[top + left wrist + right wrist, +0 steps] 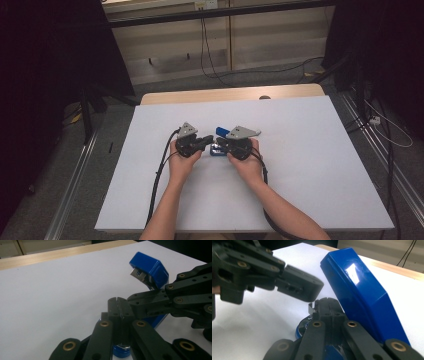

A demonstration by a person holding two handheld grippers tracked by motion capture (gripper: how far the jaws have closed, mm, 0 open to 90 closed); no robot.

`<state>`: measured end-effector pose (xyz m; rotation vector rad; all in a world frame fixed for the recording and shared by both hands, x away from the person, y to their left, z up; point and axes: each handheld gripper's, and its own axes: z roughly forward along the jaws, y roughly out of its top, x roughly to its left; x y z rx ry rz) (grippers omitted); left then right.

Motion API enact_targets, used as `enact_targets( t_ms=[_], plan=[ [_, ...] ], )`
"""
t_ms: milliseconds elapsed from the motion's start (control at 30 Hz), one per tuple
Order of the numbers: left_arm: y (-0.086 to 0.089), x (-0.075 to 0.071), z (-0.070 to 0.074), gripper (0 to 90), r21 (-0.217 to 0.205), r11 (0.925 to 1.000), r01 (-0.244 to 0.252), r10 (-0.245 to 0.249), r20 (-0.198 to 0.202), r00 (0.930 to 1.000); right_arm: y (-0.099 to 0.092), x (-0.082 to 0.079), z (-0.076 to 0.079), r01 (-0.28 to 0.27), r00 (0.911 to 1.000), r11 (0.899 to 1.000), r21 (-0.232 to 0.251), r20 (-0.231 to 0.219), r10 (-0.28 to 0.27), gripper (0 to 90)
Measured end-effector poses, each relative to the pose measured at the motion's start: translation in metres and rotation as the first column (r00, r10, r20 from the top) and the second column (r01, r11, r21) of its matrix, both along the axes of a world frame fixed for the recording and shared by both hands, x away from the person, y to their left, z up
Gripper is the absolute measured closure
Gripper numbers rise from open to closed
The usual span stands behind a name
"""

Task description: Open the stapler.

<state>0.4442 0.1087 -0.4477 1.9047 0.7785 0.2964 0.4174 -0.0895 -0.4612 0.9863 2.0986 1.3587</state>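
A blue stapler (220, 131) stands at the middle of the white table (310, 175), its lid swung up and open. In the left gripper view the raised lid (150, 268) shows its metal underside, and the blue base (121, 352) lies under my jaws. My left gripper (208, 142) (117, 300) is shut, its tips over the base. My right gripper (220, 144) (328, 300) is shut too, tips beside the lid (359, 295), and a small metal part (311, 308) touches its left tip. The two grippers' tips nearly meet. Whether either pinches thin metal is unclear.
A wooden strip (230, 94) runs along the table's far edge. Black cables (159, 175) trail from both grippers toward the near edge. Dark stands and floor cables (380, 120) flank the table.
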Motion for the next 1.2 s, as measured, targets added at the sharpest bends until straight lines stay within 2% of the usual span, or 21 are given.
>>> enact_targets(
  t_ms=[67, 167, 467, 533, 600, 733, 867, 1200],
  plan=[
    [-0.0014, 0.0, -0.0004, 90.0, 0.017, 0.9999, -0.001, 0.001, 0.0, 1.0, 0.0002, -0.0006, 0.0001, 0.002, 1.0, 1.0, -0.006, 0.005, -0.002, 90.0],
    [-0.0022, 0.0005, -0.002, 90.0, 0.001, 0.9999, -0.011, 0.011, -0.011, 0.9999, -0.0003, -0.0002, 0.0007, 0.002, 1.0, 1.0, -0.006, 0.005, -0.002, 90.0],
    [-0.0014, -0.0002, -0.0028, 90.0, 0.019, 0.9997, -0.019, 0.019, -0.006, 0.9998, 0.0009, -0.0014, 0.0005, 0.011, 0.9998, 1.0, -0.014, 0.014, -0.011, 90.0],
    [-0.0022, -0.0007, -0.0043, 90.0, 0.026, 0.9994, -0.021, 0.022, -0.007, 0.9997, 0.0022, -0.0024, 0.0005, 0.02, 0.9994, 0.999, -0.032, 0.029, -0.019, 90.0],
    [-0.0013, -0.0003, -0.0057, 90.0, 0.012, 0.9996, -0.024, 0.024, -0.005, 0.9997, 0.0025, -0.0026, 0.0007, 0.024, 0.9993, 0.999, -0.031, 0.029, -0.023, 90.0],
    [-0.0028, -0.0006, -0.0065, 90.0, 0.039, 0.999, -0.023, 0.023, 0.008, 0.9997, 0.0007, -0.0016, 0.0036, 0.038, 0.9989, 0.999, -0.016, 0.027, -0.038, 90.0],
    [-0.0024, -0.0006, -0.0077, 90.0, 0.037, 0.999, -0.023, 0.023, -0.001, 0.9997, -0.0006, -0.0021, 0.0059, 0.043, 0.9985, 0.999, -0.027, 0.035, -0.042, 90.0],
    [-0.0031, -0.0009, -0.0089, 90.0, 0.062, 0.998, -0.017, 0.017, 0.011, 0.9998, -0.0027, -0.0036, 0.0096, 0.05, 0.9983, 0.998, -0.035, 0.032, -0.049, 90.0]
  ],
)
